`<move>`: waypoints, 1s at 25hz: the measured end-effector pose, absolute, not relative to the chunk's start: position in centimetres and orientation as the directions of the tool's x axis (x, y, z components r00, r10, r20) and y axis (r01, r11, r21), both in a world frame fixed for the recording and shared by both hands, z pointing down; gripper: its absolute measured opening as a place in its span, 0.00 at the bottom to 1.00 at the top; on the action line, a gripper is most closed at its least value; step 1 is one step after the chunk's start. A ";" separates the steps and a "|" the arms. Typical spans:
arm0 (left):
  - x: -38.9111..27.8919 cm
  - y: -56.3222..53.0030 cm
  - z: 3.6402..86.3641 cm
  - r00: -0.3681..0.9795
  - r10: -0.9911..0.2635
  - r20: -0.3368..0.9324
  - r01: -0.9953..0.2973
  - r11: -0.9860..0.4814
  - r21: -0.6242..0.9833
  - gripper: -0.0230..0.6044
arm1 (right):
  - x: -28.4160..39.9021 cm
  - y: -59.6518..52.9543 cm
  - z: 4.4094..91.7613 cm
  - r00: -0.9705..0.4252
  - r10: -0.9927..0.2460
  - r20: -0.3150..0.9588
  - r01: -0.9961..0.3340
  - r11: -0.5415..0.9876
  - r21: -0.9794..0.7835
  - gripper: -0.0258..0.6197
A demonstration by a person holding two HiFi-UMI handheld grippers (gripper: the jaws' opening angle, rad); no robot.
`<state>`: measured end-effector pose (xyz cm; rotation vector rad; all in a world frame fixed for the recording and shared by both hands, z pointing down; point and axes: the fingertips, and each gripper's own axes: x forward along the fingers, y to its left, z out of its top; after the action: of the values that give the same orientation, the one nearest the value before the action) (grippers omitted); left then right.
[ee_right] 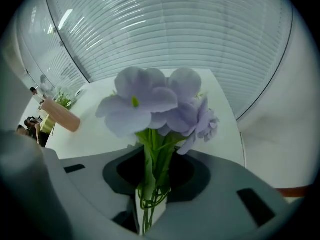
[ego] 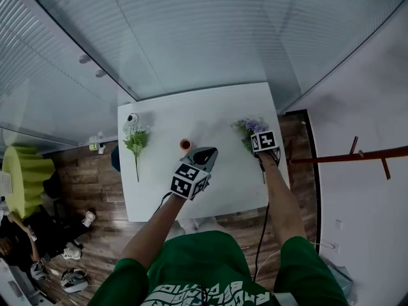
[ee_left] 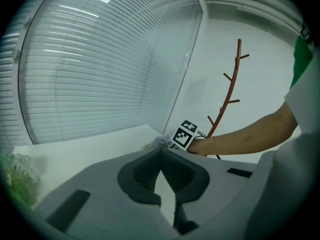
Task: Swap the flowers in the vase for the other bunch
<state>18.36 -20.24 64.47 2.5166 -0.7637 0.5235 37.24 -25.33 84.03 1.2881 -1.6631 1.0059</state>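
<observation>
On the white table a small tan vase stands with nothing in it. A white-and-green bunch lies left of it. At the right lies the purple bunch. My right gripper points steeply down over its stems. In the right gripper view the green stems sit pinched between the jaws of the right gripper, and the purple blooms stand above them. My left gripper hovers just right of the vase, tips together, holding nothing.
Window blinds run behind the table. A red branched stand is on the right. To the left on the wooden floor are a yellow-green seat, shoes and a seated person. A small white object sits at the table's far left corner.
</observation>
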 end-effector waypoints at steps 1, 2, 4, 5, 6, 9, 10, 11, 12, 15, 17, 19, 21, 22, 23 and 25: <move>18.3 -20.4 64.5 0.772 -0.423 0.475 -0.597 -0.739 0.311 0.05 | 37.2 -25.4 83.9 -0.179 -0.361 0.915 -0.978 0.169 -0.124 0.18; 18.1 -20.5 64.5 0.770 -0.426 0.476 -0.600 -0.736 0.312 0.05 | 37.1 -25.5 83.9 -0.185 -0.365 0.912 -0.977 0.170 -0.130 0.15; 17.9 -20.7 64.4 0.768 -0.431 0.474 -0.605 -0.731 0.315 0.05 | 36.8 -25.4 83.8 -0.200 -0.366 0.909 -0.973 0.180 -0.141 0.13; 17.9 -20.7 64.4 0.767 -0.434 0.472 -0.607 -0.730 0.316 0.05 | 36.7 -25.4 83.7 -0.206 -0.366 0.908 -0.972 0.186 -0.145 0.13; 17.9 -20.8 64.3 0.767 -0.436 0.470 -0.608 -0.729 0.316 0.05 | 36.7 -25.4 83.6 -0.211 -0.368 0.905 -0.970 0.191 -0.148 0.12; 18.0 -20.7 64.0 0.770 -0.439 0.463 -0.607 -0.729 0.318 0.05 | 36.6 -25.4 83.0 -0.224 -0.385 0.895 -0.967 0.199 -0.157 0.12; 18.0 -20.6 63.9 0.771 -0.439 0.461 -0.606 -0.729 0.319 0.05 | 36.6 -25.4 82.7 -0.229 -0.394 0.890 -0.967 0.200 -0.160 0.12; 18.0 -20.5 63.8 0.772 -0.440 0.458 -0.605 -0.729 0.320 0.05 | 36.5 -25.5 82.3 -0.234 -0.405 0.884 -0.966 0.201 -0.163 0.12; 18.0 -20.5 63.7 0.773 -0.441 0.456 -0.605 -0.729 0.321 0.05 | 36.4 -25.6 81.8 -0.238 -0.417 0.877 -0.965 0.203 -0.165 0.12; 17.8 -20.4 63.5 0.774 -0.444 0.450 -0.604 -0.730 0.319 0.05 | 36.2 -26.1 80.0 -0.243 -0.461 0.854 -0.965 0.207 -0.164 0.12; 17.7 -20.2 63.1 0.775 -0.449 0.445 -0.605 -0.732 0.314 0.05 | 36.1 -26.4 78.5 -0.248 -0.498 0.831 -0.964 0.210 -0.162 0.12; 17.6 -20.1 62.6 0.775 -0.457 0.436 -0.606 -0.733 0.309 0.05 | 35.9 -26.8 76.7 -0.253 -0.538 0.804 -0.963 0.219 -0.157 0.12; 17.4 -20.1 62.1 0.776 -0.465 0.427 -0.607 -0.734 0.304 0.05 | 35.6 -27.1 74.9 -0.260 -0.575 0.776 -0.961 0.235 -0.148 0.12; 17.2 -20.1 61.8 0.775 -0.469 0.423 -0.609 -0.734 0.302 0.05 | 35.3 -27.2 74.0 -0.264 -0.590 0.763 -0.959 0.247 -0.141 0.12; 17.0 -20.1 61.6 0.774 -0.474 0.419 -0.610 -0.734 0.299 0.05 | 35.1 -27.3 73.0 -0.265 -0.605 0.751 -0.957 0.259 -0.129 0.12; 16.4 -20.0 61.0 0.772 -0.484 0.412 -0.615 -0.732 0.292 0.05 | 34.6 -27.5 70.7 -0.264 -0.637 0.725 -0.955 0.277 -0.104 0.12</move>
<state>16.42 -20.02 61.01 2.5509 -0.8328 0.4334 34.64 -27.51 70.74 1.4254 -1.9903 0.7375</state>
